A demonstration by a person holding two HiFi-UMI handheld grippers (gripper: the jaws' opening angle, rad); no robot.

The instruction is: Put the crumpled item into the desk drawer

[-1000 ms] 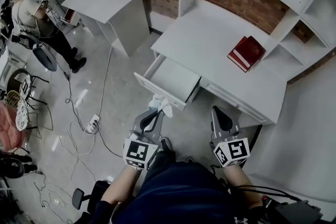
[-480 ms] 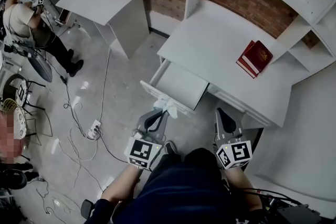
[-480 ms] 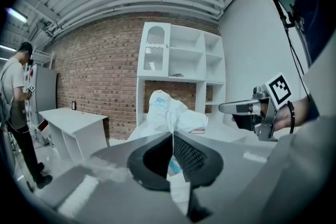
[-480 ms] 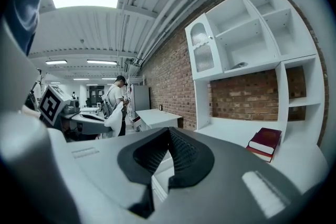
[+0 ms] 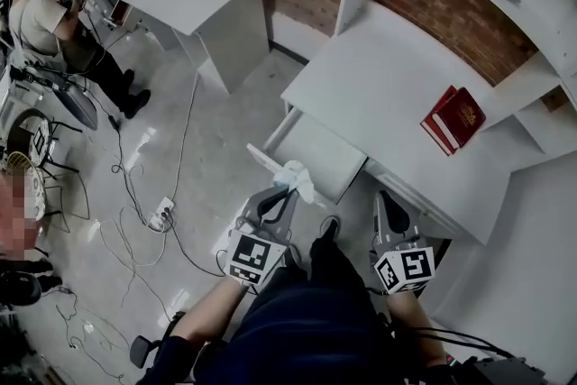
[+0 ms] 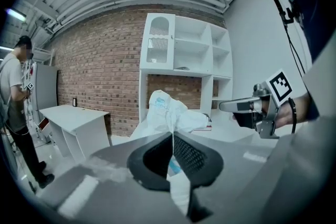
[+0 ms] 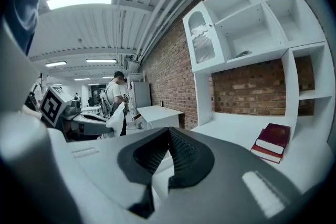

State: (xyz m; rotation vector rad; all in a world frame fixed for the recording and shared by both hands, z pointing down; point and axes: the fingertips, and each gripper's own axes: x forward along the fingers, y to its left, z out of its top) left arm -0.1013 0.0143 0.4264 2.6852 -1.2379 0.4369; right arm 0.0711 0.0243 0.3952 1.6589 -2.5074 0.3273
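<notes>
At the open desk drawer's (image 5: 317,156) front edge, the left gripper (image 5: 281,198) is clamped on the crumpled white item (image 5: 297,179), which is held up just beside that edge. Further right, the right gripper (image 5: 388,210) has its jaws closed together and holds nothing. Red books (image 5: 455,115) lie on the desk (image 5: 388,77).

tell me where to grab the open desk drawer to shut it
Probably the front panel of the drawer, pinched on its top rim from above: it's a thin upright board, pulled clear of the desk, no handle showing. Stay clear of the crumpled item in the left gripper.
</notes>
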